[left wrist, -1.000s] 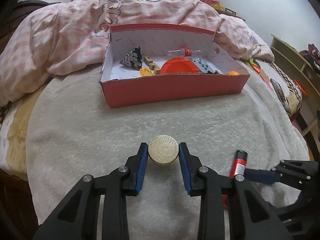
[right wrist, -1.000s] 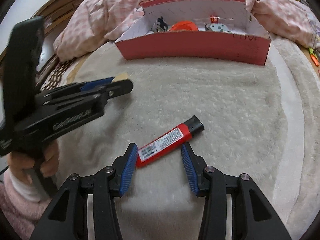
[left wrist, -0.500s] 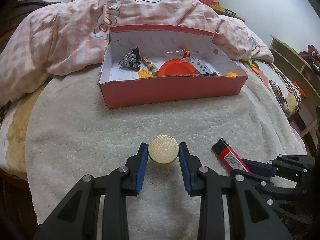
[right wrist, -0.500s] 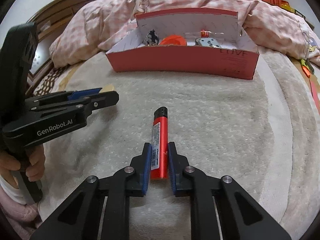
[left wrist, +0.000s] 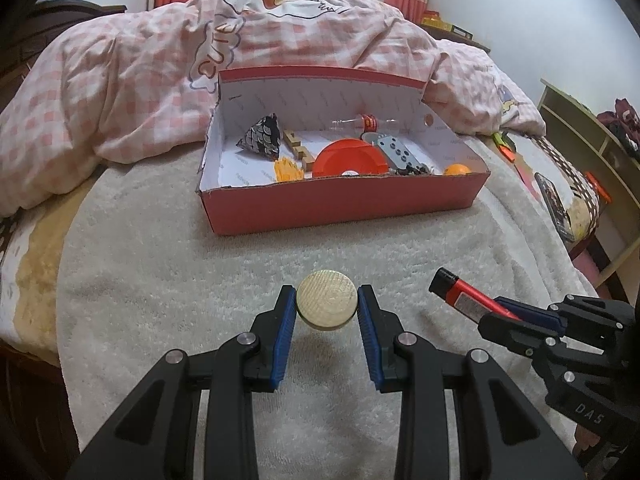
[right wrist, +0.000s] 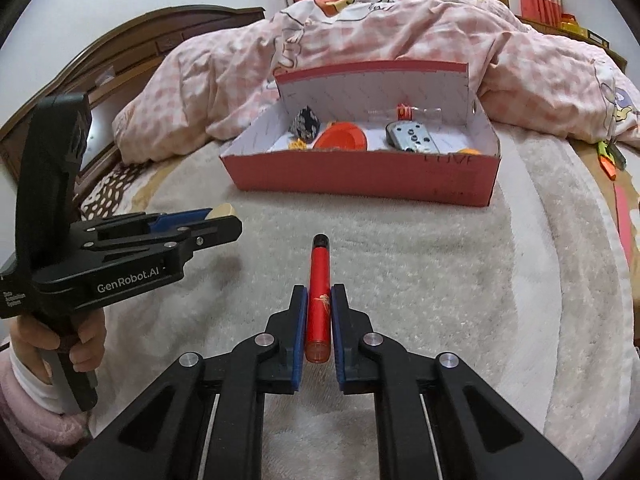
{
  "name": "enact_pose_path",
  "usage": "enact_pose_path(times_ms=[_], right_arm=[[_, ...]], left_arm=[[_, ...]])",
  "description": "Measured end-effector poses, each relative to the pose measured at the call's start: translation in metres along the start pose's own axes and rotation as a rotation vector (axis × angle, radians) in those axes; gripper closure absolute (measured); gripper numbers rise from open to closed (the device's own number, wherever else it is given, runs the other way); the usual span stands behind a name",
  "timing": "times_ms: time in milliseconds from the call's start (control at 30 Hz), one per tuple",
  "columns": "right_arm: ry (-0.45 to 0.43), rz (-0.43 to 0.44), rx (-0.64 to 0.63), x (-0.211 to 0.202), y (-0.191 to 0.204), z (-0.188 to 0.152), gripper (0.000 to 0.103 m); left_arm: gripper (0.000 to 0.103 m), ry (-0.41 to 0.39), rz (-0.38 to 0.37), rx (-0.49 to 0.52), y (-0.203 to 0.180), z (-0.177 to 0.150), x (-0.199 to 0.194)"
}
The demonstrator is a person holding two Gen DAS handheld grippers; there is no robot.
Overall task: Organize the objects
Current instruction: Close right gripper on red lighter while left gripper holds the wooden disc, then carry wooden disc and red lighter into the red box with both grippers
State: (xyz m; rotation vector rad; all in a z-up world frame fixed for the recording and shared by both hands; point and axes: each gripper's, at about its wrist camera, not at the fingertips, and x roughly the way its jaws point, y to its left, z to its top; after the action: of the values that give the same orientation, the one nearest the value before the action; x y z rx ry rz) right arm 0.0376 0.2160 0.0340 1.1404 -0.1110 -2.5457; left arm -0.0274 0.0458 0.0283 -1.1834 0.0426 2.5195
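Note:
A round wooden disc (left wrist: 327, 300) is pinched between the blue pads of my left gripper (left wrist: 327, 306), held a little above the white fleece blanket (left wrist: 160, 272). My right gripper (right wrist: 319, 304) is shut on a red lighter (right wrist: 319, 280) with a black cap, which points forward along the fingers and is lifted off the blanket. The lighter (left wrist: 466, 296) and right gripper show at the lower right of the left wrist view. The left gripper (right wrist: 216, 222) reaches in from the left of the right wrist view, the disc (right wrist: 222, 211) peeking past it. Beyond both stands an open red cardboard box (left wrist: 340, 204).
The box (right wrist: 360, 184) holds an orange bowl (left wrist: 350, 160), a patterned pouch (left wrist: 262, 138), a grey controller (left wrist: 398, 154), a small bottle, an orange ball and wooden pieces. A pink checked duvet (left wrist: 140, 80) is heaped behind it. A hand (right wrist: 84, 344) grips the left tool. A phone (left wrist: 554, 204) lies at the bed's right edge.
My right gripper closed on the red lighter, which swung from lying crosswise to pointing straight ahead, and lifted it slightly. The left gripper kept still with the disc.

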Motion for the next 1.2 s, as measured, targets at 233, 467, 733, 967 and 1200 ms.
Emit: enact_pose_path(times_ms=[233, 467, 733, 967, 1200], right_arm=[[-0.048, 0.004, -0.013, -0.012, -0.001, 0.011, 0.090], [-0.108, -0.005, -0.017, -0.020, -0.007, 0.034, 0.090], [-0.165, -0.007, -0.015, -0.018, -0.017, 0.064, 0.090], [-0.193, -0.010, -0.016, -0.003, -0.026, 0.091, 0.090], [-0.183, -0.043, -0.031, 0.029, -0.037, 0.111, 0.090]], left_arm=[[0.072, -0.029, -0.006, 0.008, -0.004, 0.014, -0.006], [0.072, -0.076, -0.009, 0.026, -0.012, 0.038, -0.011], [0.072, -0.121, -0.006, 0.023, -0.016, 0.070, -0.006], [0.072, -0.125, -0.001, 0.002, -0.014, 0.096, 0.016], [0.072, -0.089, 0.015, -0.036, -0.004, 0.112, 0.054]])
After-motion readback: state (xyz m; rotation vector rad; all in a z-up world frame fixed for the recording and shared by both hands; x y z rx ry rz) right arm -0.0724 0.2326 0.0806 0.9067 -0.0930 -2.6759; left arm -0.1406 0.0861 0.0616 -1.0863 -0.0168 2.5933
